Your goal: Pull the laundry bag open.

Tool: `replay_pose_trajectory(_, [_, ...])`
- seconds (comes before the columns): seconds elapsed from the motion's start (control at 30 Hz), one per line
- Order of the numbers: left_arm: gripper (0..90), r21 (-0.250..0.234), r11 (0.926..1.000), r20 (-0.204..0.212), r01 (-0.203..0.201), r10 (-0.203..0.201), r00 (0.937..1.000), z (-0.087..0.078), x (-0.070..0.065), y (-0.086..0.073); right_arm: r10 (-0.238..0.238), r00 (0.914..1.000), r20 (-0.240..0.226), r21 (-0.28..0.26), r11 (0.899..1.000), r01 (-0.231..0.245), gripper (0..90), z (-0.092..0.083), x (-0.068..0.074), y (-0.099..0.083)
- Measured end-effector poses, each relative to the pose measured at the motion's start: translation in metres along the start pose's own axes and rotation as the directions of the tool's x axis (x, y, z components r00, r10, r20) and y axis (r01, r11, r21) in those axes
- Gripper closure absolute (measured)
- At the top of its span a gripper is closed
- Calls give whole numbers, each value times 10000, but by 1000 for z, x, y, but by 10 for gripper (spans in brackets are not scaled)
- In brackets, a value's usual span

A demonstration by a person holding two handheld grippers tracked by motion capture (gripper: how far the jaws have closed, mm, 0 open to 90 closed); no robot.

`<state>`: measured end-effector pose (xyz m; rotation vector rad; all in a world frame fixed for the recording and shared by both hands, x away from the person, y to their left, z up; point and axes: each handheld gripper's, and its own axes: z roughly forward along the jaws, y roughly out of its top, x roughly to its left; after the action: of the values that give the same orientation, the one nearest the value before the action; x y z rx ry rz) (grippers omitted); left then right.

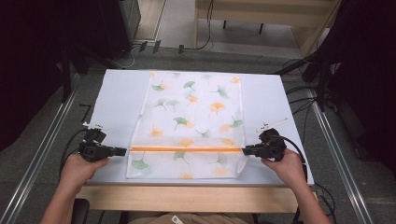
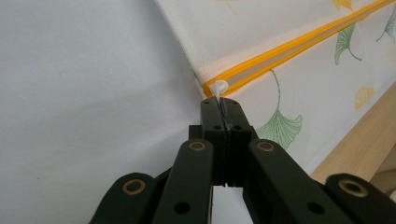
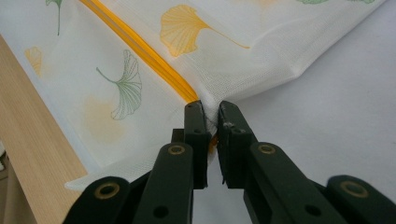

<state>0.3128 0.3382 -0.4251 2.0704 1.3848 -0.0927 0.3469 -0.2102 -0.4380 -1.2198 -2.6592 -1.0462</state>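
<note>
- White mesh, printed with ginkgo leaves: the zippered laundry bag (image 1: 189, 126) lies flat on the white table cover (image 1: 116, 100).
- At the orange zipper (image 1: 187, 149), my left gripper (image 2: 219, 105) is clamped on the white zipper pull (image 2: 218, 87) at its left end.
- My right gripper (image 3: 210, 112) pinches the bag's fabric at the zipper's right end, I judge to brace it.
- The pull's tab is hidden between the jaws.

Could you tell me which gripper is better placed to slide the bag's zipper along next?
Left, probably: the left gripper is shut on the white zipper pull, while the right gripper merely pins the mesh bag at the zipper's far end.
</note>
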Motion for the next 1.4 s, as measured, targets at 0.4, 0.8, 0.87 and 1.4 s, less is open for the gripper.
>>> replay_pose_trajectory(0.4, [900, 212, 9997, 183, -118, 114, 9998, 8, -5, 0, 221, 9996, 197, 19, 9998, -221, 837, -3, -5, -4])
replay_pose_trajectory(0.8, [842, -33, 9989, 303, -476, 476, 9984, 10, -7, 1, -79, 9992, 395, -388, 9992, 94, 672, -7, -3, -5])
replay_pose_trajectory(0.87, [819, -122, 9986, 274, -512, 515, 9983, 10, -7, 1, 83, 9992, 397, -569, 9984, -61, 612, -8, -4, -5])
replay_pose_trajectory(1.4, [435, -1193, 9879, -299, -990, 961, 9949, 6, -5, 7, -207, 9995, 258, -1334, 9908, 240, 424, -6, -9, -8])
